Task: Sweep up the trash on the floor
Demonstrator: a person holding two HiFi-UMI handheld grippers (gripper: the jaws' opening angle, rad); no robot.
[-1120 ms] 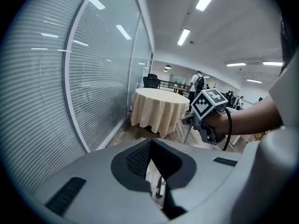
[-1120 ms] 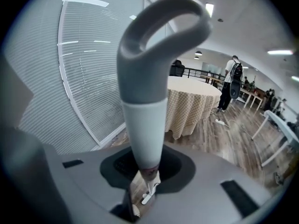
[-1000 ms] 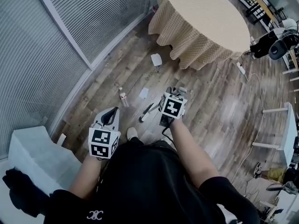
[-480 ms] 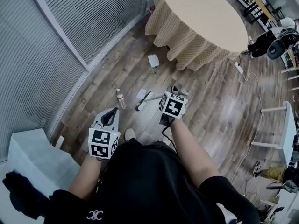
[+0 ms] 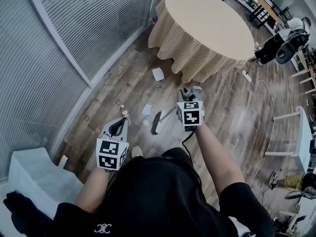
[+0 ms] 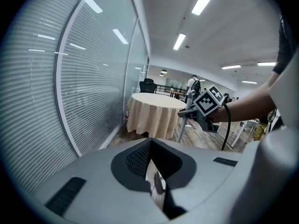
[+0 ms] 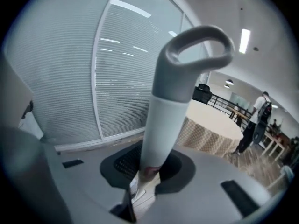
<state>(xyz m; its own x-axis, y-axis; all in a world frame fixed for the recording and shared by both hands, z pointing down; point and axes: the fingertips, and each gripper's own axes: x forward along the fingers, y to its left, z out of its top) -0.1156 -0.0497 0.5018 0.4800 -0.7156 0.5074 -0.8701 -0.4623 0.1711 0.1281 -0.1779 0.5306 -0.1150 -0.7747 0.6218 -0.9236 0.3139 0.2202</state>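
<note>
The right tool (image 7: 142, 186) was clamped on the pale shaft of the broom (image 7: 170, 106), its jaws pressed against the shaft from both sides. The broom's long axis ran steeply. Its grey loop end (image 7: 201, 43) pointed up past the tool, and the shaft slanted down to the floor (image 5: 232, 112). In the head view its dark brush head (image 5: 156, 122) lay on the boards on the person's side of the round table (image 5: 210, 21), angled toward the glass wall (image 5: 74, 38).

The left tool (image 6: 156, 186) had its jaws drawn nearly together with nothing between them, farther from the table than the right tool.

One sheet of paper (image 5: 158, 74) lay close to the table's cloth hem. A second sheet (image 5: 146, 109) lay just beside the brush head, on the table's side. A small bottle (image 5: 125, 114) lay farther from the table, near the left tool (image 5: 118, 126).
</note>
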